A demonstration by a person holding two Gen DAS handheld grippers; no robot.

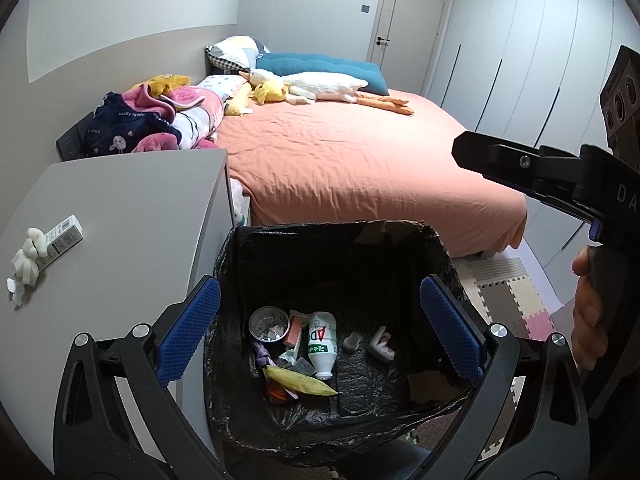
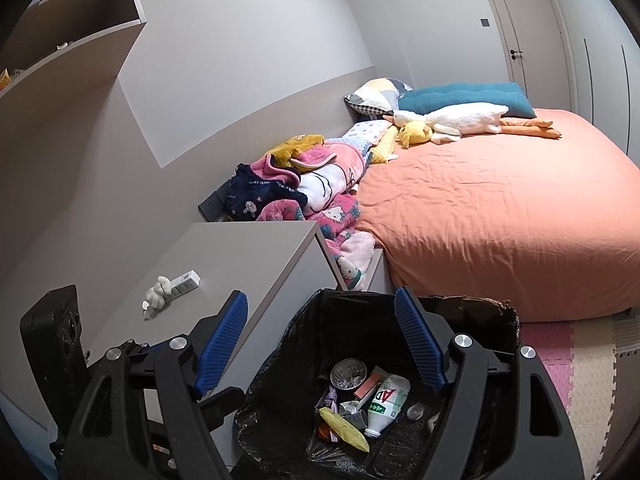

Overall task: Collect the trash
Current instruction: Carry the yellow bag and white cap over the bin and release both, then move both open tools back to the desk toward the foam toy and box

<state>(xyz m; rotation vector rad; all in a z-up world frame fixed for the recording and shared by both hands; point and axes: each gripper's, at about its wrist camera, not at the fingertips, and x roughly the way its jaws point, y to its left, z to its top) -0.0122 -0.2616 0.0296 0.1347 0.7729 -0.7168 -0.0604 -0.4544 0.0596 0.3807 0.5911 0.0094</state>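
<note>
Both grippers are held above a bin lined with a black plastic bag (image 1: 280, 248), which stands on the floor between the corner of a grey cabinet top (image 1: 132, 216) and the foot of a bed with an orange sheet (image 1: 360, 160). The left gripper (image 1: 320, 332) is seen with its blue-padded jaws spread wide, nothing between them. The right gripper (image 2: 320, 344) is likewise parted and empty; its black body and the hand on its handle are seen at the right edge of the left wrist view.

At the bottom of the bin a white plastic bottle with a green label (image 1: 322, 342) lies on its side, its long axis running from the far wall toward the near one, neck pointing to the near side. To its left lie a round metal tin (image 1: 269, 324) and a yellow wrapper (image 1: 300, 380), the latter slanted across the near-left corner.

Near the left edge of the cabinet top, a small white carton (image 1: 64, 236) lies touching a white crumpled tissue (image 1: 28, 256).
</note>
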